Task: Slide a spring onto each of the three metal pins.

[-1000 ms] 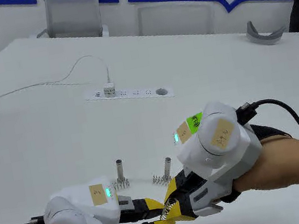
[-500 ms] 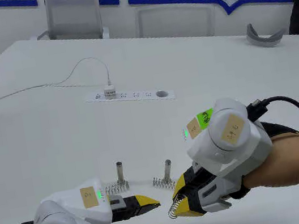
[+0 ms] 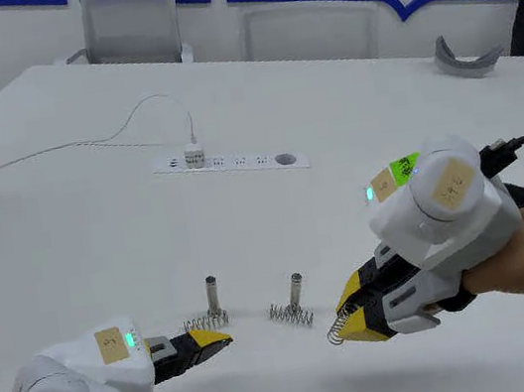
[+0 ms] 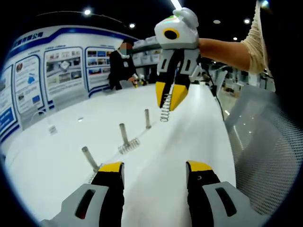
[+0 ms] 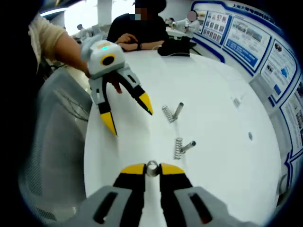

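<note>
My right tongs point(image 3: 358, 319) pinch the small silver coil spring point(image 3: 338, 325) by one end; I reckon it's light, squashy, easily flicked away. My left tongs point(image 3: 249, 377) gape empty

I see right gripper point(image 3: 349, 320) clamped on a spring point(image 3: 337, 327), left gripper point(image 3: 236, 379) jaws wide apart, left pin point(image 3: 212, 294) and right pin point(image 3: 297, 289) upright on white table point(image 3: 97, 234), loose springs point(image 3: 205, 321) at both bases
</note>
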A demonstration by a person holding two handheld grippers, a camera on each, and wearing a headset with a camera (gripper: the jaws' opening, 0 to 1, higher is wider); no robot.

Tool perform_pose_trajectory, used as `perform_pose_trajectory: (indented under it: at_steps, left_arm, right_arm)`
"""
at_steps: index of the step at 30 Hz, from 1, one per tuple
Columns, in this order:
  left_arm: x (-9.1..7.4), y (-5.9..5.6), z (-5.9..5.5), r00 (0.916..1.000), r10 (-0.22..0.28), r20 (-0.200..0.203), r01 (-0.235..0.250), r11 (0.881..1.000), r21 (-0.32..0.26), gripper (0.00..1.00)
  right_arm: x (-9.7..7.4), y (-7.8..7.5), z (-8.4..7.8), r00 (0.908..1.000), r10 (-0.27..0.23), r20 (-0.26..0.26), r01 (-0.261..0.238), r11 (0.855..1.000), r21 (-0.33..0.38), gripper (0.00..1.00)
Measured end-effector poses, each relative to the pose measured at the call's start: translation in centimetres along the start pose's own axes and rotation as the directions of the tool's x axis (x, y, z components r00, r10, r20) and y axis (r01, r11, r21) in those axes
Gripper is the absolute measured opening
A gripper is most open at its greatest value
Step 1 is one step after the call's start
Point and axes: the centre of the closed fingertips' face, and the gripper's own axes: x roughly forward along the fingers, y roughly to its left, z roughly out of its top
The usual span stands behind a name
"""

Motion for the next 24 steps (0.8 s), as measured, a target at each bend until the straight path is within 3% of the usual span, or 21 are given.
perform_pose_trajectory:
  at_steps: [8, 13, 24]
  left_arm:
    - [-0.8, 0.9, -0.9, 0.9989, 0.047, -0.006, -0.048, 0.998, -0.032, 0.59]
    - [-1.4, 1.6, -1.3, 0.9971, 0.075, -0.01, -0.075, 0.996, -0.048, 0.61]
    - [-2.0, 2.3, -1.6, 0.994, 0.109, -0.011, -0.11, 0.992, -0.066, 0.64]
  right_arm:
    - [-2.0, -2.0, -1.1, 0.9986, -0.051, -0.01, 0.052, 0.998, 0.038, 0.12]
    - [-3.1, -3.4, -2.2, 0.9953, -0.085, -0.047, 0.087, 0.995, 0.05, 0.12]
    - [-3.3, -6.6, -3.8, 0.9826, -0.135, -0.127, 0.143, 0.988, 0.053, 0.12]
